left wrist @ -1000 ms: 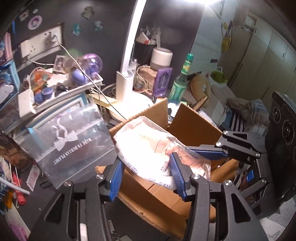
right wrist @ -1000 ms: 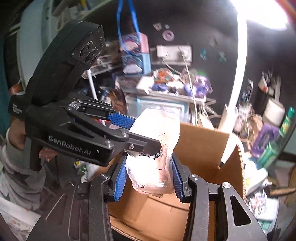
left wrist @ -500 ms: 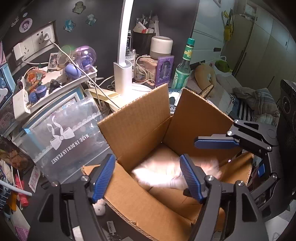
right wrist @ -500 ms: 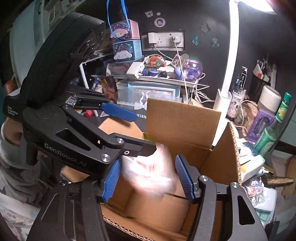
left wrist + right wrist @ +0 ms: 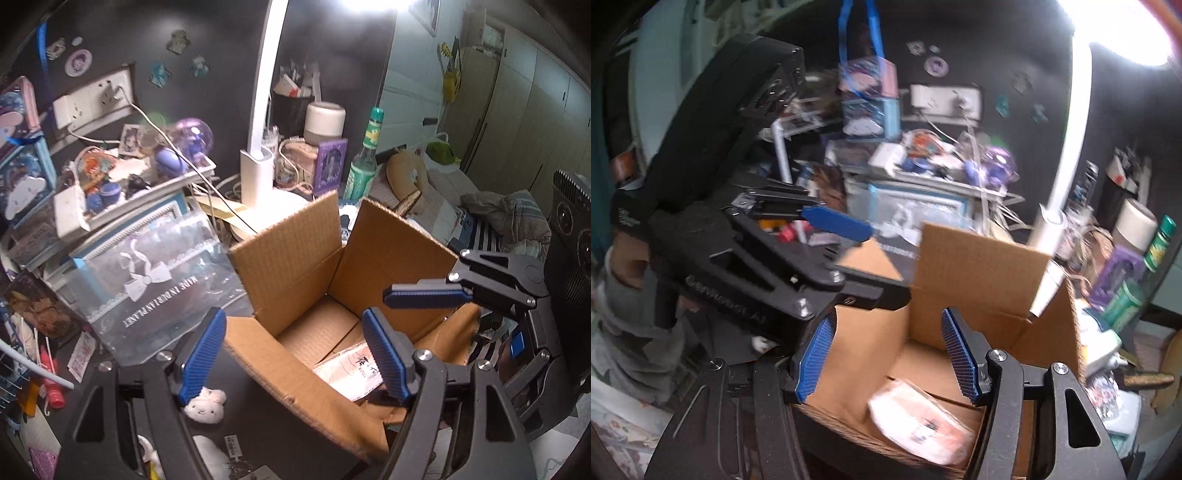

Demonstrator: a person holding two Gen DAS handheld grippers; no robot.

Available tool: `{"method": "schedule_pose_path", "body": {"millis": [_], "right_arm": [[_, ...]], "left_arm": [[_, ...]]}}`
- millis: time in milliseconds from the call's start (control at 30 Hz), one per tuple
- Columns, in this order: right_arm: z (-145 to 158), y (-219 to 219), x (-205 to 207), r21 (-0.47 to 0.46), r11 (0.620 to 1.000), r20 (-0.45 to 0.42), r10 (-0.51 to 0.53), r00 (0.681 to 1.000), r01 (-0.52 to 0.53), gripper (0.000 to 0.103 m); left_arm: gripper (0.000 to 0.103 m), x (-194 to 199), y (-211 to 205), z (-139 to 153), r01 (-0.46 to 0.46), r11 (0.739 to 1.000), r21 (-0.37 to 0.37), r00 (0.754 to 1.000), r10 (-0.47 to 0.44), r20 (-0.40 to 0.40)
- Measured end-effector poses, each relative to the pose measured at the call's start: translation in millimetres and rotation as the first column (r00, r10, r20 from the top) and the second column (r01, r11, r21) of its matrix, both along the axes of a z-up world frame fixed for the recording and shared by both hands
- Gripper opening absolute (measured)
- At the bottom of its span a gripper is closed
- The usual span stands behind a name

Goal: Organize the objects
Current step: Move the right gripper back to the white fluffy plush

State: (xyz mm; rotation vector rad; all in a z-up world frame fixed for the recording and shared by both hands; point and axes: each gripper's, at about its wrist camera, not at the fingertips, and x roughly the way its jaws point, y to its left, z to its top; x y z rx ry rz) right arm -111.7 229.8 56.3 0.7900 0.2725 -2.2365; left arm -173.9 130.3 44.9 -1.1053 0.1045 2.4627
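Note:
An open cardboard box [image 5: 295,251] stands on the dark desk with its flaps up. On its floor lies a pinkish packet in a clear wrapper [image 5: 351,369], free of both grippers. My left gripper [image 5: 293,314] hovers over the box's near left corner; its jaws are opening with nothing between them. In the right wrist view my right gripper [image 5: 888,314] stands open above the box [image 5: 979,266], and the packet [image 5: 919,421] lies low beneath it. The left gripper [image 5: 871,258] shows there at the left. One blue pad of the right gripper [image 5: 424,295] shows over the box's right side.
A clear plastic bag with a bow print [image 5: 159,284] leans just left of the box. Behind stand a white lamp [image 5: 255,177], a green bottle [image 5: 364,166] and a white shelf of trinkets [image 5: 122,192]. A small white plush [image 5: 205,404] lies by the left finger.
Both grippers were shut on the packet above the box. They opened, the packet dropped, and it now lies on the box floor. Both grippers drew back a little.

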Motion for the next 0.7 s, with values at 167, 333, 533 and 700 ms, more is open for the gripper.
{"method": "schedule_pose_path", "body": {"millis": [167,333,533,700], "right_arm": [[12.6,-31.3,23.5,-0.048,0.991,-0.035,0.124,0.992,-0.126,0.056],[12.1,-76.4,45.9,-0.059,0.964,-0.059,0.257,0.965,-0.260,0.056],[-17.9,-128.5,57.0,-0.062,0.929,0.019,0.366,0.930,-0.364,0.056],[-58.9,-159.1,52.9,-0.026,0.940,0.092,0.342,0.935,-0.341,0.056]], "left_arm": [[0.084,25.4,-46.3,15.7,-0.068,0.997,0.030,0.994,0.070,-0.078],[0.085,50.9,-96.9,11.3,-0.159,0.986,0.048,0.979,0.164,-0.120],[0.095,77.9,-147.8,-25.9,-0.268,0.961,0.071,0.955,0.274,-0.111],[0.097,94.1,-172.1,-62.1,-0.316,0.946,0.077,0.943,0.322,-0.079]]}}
